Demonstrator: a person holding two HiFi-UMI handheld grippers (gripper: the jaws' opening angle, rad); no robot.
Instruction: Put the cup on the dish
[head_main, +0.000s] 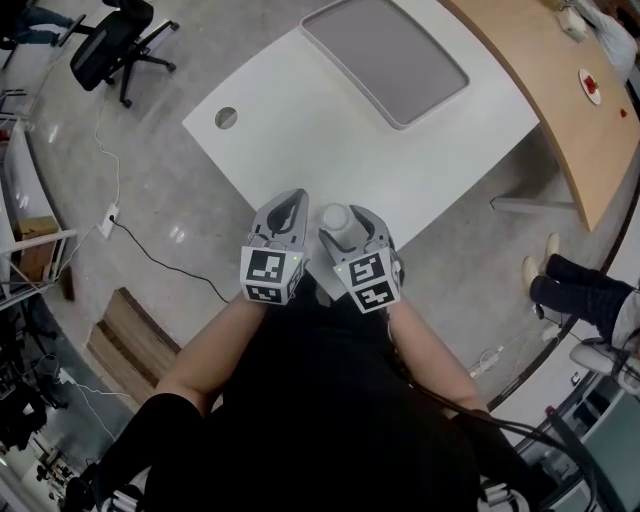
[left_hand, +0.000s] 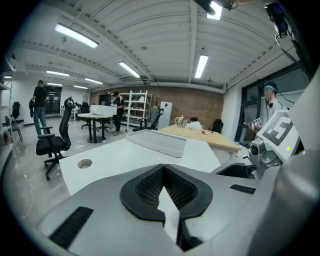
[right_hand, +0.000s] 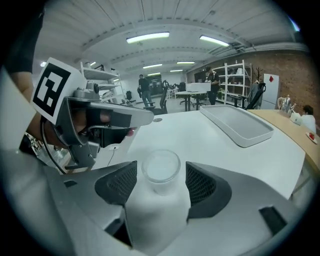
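A small translucent white cup (head_main: 336, 217) (right_hand: 161, 167) stands upright near the front edge of the white table (head_main: 330, 130). My right gripper (head_main: 347, 228) (right_hand: 161, 181) is open around it, one pad on each side with a little gap to the cup's wall. Just to the cup's left, my left gripper (head_main: 289, 211) (left_hand: 162, 189) is shut and holds nothing. The dish, a grey rectangular tray (head_main: 385, 48) (left_hand: 157, 142) (right_hand: 237, 125), lies empty at the table's far end, well beyond both grippers.
A round cable hole (head_main: 226, 117) sits at the table's left corner. A curved wooden table (head_main: 560, 100) runs along the right, with a person's feet (head_main: 560, 278) beside it. A black office chair (head_main: 115, 45) and a floor cable (head_main: 150, 260) are to the left.
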